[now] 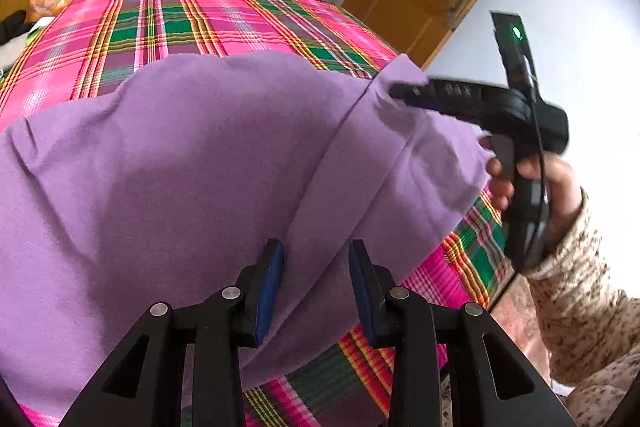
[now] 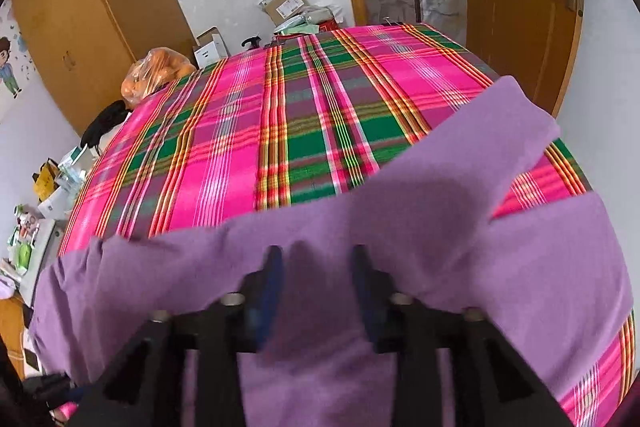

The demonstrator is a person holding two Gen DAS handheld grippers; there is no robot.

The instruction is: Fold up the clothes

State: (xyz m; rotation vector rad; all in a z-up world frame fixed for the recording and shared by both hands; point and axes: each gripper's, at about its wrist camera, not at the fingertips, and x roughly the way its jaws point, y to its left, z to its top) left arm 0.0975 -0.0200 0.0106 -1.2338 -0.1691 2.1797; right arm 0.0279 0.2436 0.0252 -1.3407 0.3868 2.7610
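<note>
Purple garment lies spread across a bed covered by a pink and green plaid sheet, reaching its near edge. The left gripper hovers just above the cloth, its blue-padded jaws parted, nothing pinched between them. The right gripper, held in a hand with a speckled knit sleeve, also stands parted over the fabric, gripping nothing. A bag of oranges sits beside the far corner.
</note>
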